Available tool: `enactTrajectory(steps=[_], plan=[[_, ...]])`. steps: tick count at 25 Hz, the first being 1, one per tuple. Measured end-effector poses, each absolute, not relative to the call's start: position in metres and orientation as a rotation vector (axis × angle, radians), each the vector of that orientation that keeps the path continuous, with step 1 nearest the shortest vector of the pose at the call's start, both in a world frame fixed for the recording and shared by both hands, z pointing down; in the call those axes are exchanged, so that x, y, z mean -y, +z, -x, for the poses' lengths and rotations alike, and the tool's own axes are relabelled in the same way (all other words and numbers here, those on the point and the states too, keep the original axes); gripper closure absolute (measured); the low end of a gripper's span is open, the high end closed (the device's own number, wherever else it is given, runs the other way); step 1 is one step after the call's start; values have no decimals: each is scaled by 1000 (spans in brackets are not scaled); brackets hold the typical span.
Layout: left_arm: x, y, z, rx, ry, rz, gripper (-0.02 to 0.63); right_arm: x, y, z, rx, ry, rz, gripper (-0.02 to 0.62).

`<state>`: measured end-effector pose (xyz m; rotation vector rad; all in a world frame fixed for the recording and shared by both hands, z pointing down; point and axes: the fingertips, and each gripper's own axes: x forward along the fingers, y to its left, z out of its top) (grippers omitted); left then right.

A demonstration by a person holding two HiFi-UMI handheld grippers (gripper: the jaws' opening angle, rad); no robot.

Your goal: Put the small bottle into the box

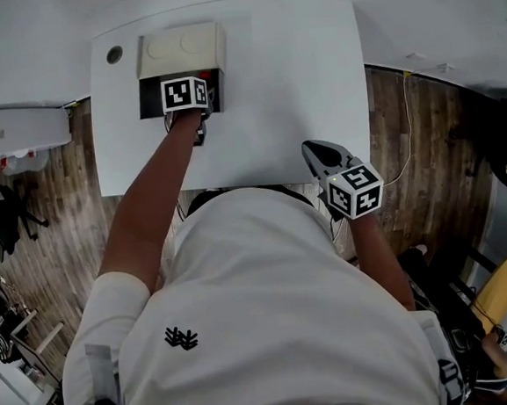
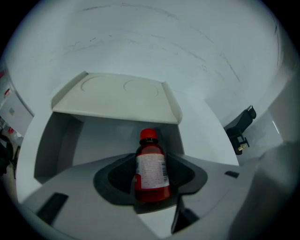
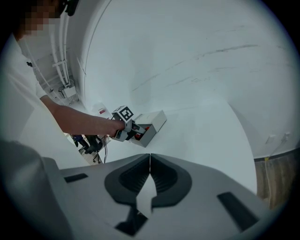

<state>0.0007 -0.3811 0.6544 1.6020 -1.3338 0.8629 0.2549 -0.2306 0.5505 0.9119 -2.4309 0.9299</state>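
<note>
Left claw (image 2: pixel 152 180): clenched on the small bottle (image 2: pixel 151 165). Dark pads press both sides of the lower body. The bottle is red, with a red cap and a white label.

Bottle orientation, left gripper view: the long axis runs straight up the frame, in line with the claw's reach. The cap is at the far end and the base nearest the camera. The cap sits just under the front edge of the box's cream top panel (image 2: pixel 117 96), at the mouth of the box (image 2: pixel 65 140). The labelled body is between the pads, just outside the opening. I cannot tell if the base touches anything.

Head view: the left claw's marker cube (image 1: pixel 184 93) is right against the dark open side of the box (image 1: pixel 180 49). A red spot shows just past the cube, so the cap end points away from the person and into the opening. The box sits at the far left of the white tabletop (image 1: pixel 296 79), near a round hole (image 1: pixel 114 54).

Right claw (image 3: pixel 150 164): clenched on nothing, its pads meeting along a thin line. It hangs over the near right edge of the tabletop, well apart from the box (image 3: pixel 152 123). From there, the bottle shows as red in the box's open side.
</note>
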Motion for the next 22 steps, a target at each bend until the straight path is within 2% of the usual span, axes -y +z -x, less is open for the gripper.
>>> enactTrajectory(steps=[22], plan=[[379,650,6,1295,883,-1557,390,235,557,-241,2454,946,-848,588]])
